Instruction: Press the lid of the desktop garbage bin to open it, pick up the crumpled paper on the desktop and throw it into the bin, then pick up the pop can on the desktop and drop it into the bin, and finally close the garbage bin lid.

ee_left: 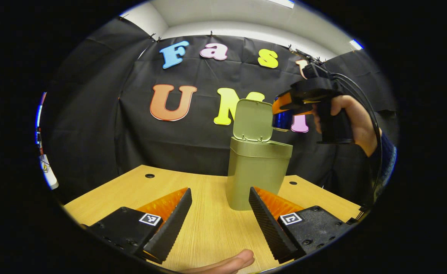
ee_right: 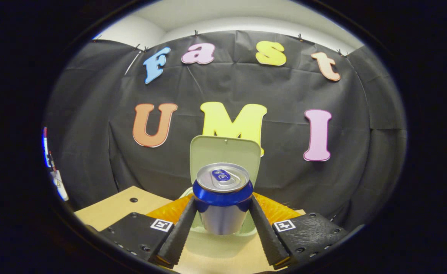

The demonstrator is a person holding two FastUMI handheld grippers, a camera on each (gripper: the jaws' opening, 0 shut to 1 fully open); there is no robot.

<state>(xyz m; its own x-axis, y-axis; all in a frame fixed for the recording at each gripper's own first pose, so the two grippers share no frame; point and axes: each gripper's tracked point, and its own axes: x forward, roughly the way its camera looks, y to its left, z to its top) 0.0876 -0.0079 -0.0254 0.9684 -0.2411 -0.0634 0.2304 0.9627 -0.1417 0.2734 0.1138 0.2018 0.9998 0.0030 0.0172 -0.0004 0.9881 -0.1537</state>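
One pop can (ee_right: 222, 198) is in play, and it sits pinched between the two fingers of the right gripper (ee_right: 222, 217), one finger pressing each side of its body. In the right gripper view the can stands upright, its long axis vertical, its silver top and pull tab facing up and its blue upper band just above the fingertips. It hangs in the air over the mouth of the garbage bin (ee_right: 212, 224), whose pale rim shows just behind and below the can.

In the left gripper view the same pop can (ee_left: 282, 120) is a small blue shape held at the tips of the right gripper (ee_left: 284, 114), just beside the raised lid and above the bin's right rim. A hand (ee_left: 355, 121) grips that tool's handle, with a dark sleeve at the wrist.

There is one garbage bin (ee_left: 256, 175), olive green, standing upright on the wooden desktop (ee_left: 208, 228) towards its far edge, about midway along it. Its one lid (ee_left: 253, 120) is swung up and stands nearly vertical at the back of the opening; in the right gripper view the lid (ee_right: 208, 152) rises directly behind the can.

The left gripper (ee_left: 220, 213) hovers low over the desktop's near part, its two fingers spread wide with nothing between them, pointing towards the bin. A fingertip (ee_left: 238, 260) of the holding hand shows at the near edge. Two small round holes (ee_left: 149, 176) mark the desktop's far corners.
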